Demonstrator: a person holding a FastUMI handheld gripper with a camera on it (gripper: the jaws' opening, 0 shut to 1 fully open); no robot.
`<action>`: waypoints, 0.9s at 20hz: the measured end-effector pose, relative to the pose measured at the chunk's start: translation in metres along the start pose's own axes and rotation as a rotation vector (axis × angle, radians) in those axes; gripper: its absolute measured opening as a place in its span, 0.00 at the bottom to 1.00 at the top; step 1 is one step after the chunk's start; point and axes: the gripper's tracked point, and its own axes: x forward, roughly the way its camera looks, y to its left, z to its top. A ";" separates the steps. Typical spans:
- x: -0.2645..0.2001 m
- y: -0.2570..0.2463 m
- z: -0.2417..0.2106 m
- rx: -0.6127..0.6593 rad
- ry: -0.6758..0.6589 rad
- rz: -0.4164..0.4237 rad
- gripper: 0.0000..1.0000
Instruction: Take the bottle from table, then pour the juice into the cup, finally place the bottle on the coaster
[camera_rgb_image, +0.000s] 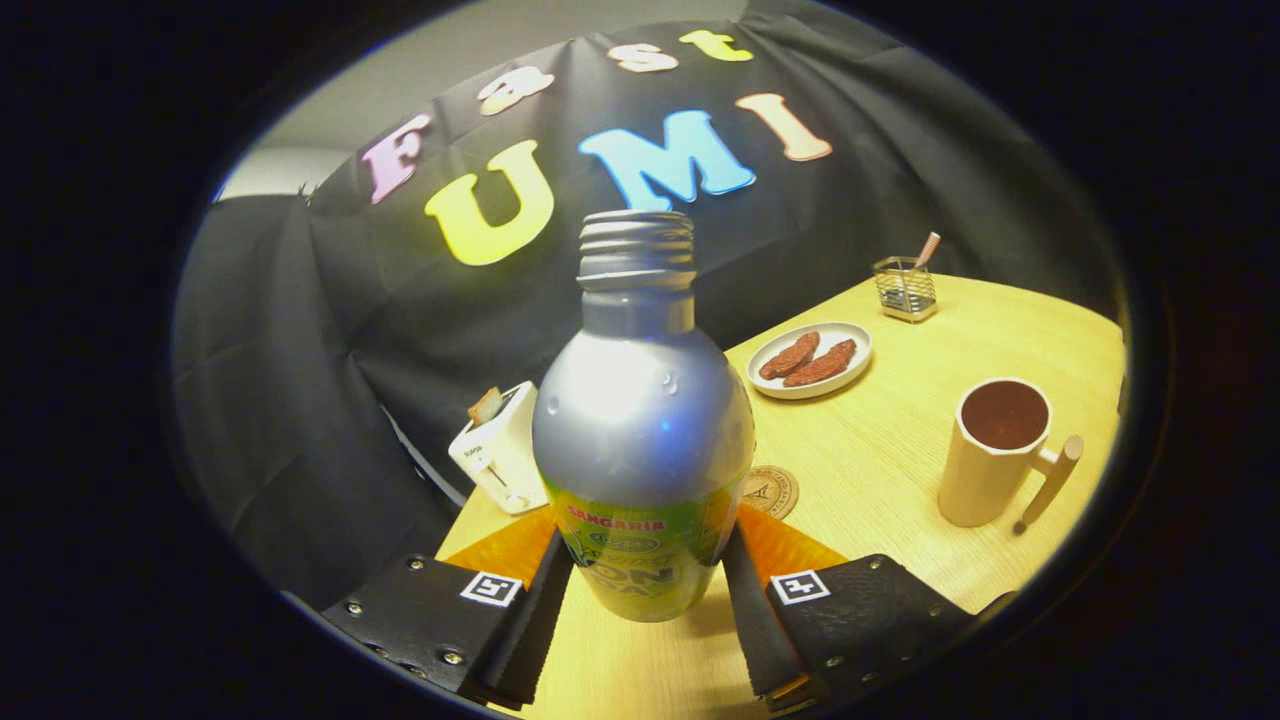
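Observation:
A silver bottle (640, 420) with a green and yellow label and an uncapped threaded neck stands upright between my fingers. My gripper (645, 560) is shut on the bottle's lower body, one finger pressing each side. The whole scene appears tilted, and the bottle's base seems lifted off the wooden table (900, 470). A round brown coaster (770, 490) lies on the table just behind the bottle, partly hidden by it. A cream cup (990, 450) with a wooden handle stands beyond my right finger, with dark liquid inside.
A white toaster (500, 450) with a slice of bread sits beyond my left finger near the table's edge. A white plate (810, 360) with two sausages lies farther back. A wire holder (905, 288) with a straw stands at the far side.

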 end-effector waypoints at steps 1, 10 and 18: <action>-0.001 -0.005 0.000 0.011 -0.001 -0.008 0.76; -0.001 -0.035 0.006 0.186 0.002 -0.015 0.76; 0.000 -0.049 0.007 0.345 0.006 0.004 0.76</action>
